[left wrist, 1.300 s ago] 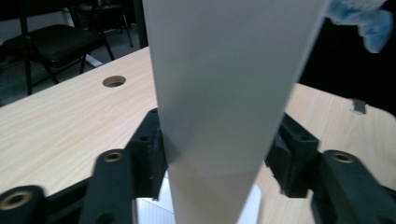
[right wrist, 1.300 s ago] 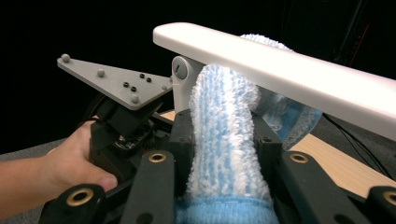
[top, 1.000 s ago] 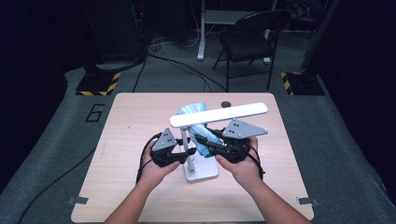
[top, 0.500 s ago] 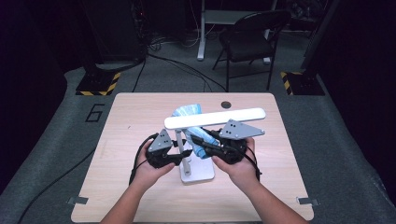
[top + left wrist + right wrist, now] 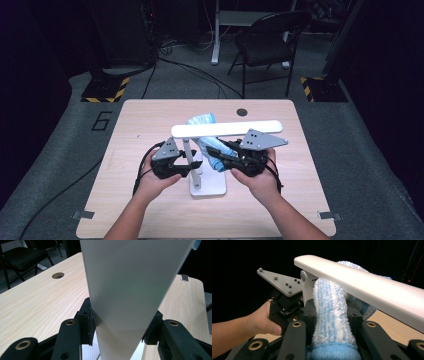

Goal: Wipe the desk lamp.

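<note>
A white desk lamp stands mid-table, with a flat base [image 5: 212, 188], a thin post and a long horizontal head [image 5: 226, 129]. My left gripper [image 5: 186, 167] is shut on the post [image 5: 125, 290], one jaw pad on each side, as the left gripper view [image 5: 122, 326] shows. From the other side, my right gripper [image 5: 215, 155] is shut on a fluffy blue-and-white cloth [image 5: 202, 122]. In the right gripper view that cloth [image 5: 332, 307] rises between the jaws [image 5: 332, 315] and presses against the underside of the lamp head [image 5: 372, 287], beside its hinge.
The wooden table [image 5: 140, 120] has a round cable hole [image 5: 242, 112] near its far edge. A black chair [image 5: 265, 35] and cables lie on the floor beyond. A person's hand [image 5: 259, 322] holds the left gripper [image 5: 284, 305] just across the post.
The lamp head has shifted slightly left and levelled out. Both grippers keep their holds and have moved a little with it.
</note>
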The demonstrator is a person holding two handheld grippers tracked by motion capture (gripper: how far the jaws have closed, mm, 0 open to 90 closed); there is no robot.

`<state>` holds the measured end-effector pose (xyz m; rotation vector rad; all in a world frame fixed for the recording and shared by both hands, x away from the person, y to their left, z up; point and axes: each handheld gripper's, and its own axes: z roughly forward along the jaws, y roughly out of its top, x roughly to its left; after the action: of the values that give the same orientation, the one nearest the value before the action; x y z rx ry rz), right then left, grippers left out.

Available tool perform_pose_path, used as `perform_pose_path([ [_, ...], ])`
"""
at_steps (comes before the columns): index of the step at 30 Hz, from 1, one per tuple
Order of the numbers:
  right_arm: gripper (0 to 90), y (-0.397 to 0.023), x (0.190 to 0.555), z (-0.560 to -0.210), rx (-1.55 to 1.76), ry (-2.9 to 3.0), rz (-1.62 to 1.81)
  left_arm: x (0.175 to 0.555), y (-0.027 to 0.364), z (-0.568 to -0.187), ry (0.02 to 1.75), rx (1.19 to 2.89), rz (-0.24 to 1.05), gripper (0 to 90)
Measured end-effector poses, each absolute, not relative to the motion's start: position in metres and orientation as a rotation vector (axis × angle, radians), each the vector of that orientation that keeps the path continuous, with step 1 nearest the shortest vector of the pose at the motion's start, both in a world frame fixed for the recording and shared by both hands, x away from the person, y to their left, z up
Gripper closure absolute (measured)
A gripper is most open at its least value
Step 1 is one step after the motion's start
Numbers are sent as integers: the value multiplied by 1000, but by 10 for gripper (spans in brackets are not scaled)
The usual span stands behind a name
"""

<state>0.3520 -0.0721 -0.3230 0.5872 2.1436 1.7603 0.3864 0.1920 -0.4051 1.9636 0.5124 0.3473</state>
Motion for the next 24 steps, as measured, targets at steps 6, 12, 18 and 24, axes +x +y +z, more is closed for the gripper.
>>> perform_pose_path([
  [6, 684, -78, 351, -323, 583, 2140, 1775, 386, 191, -404, 516, 1969, 352, 541],
  [12, 684, -84, 352, -322, 590, 2142, 1790, 388, 194, -404, 507, 1973, 341, 542],
  [18, 684, -89, 351, -323, 593, 2133, 1788, 389, 196, -404, 502, 1970, 334, 542],
  [24, 684, -95, 350, -323, 596, 2117, 1783, 389, 195, -405, 501, 1967, 332, 542],
])
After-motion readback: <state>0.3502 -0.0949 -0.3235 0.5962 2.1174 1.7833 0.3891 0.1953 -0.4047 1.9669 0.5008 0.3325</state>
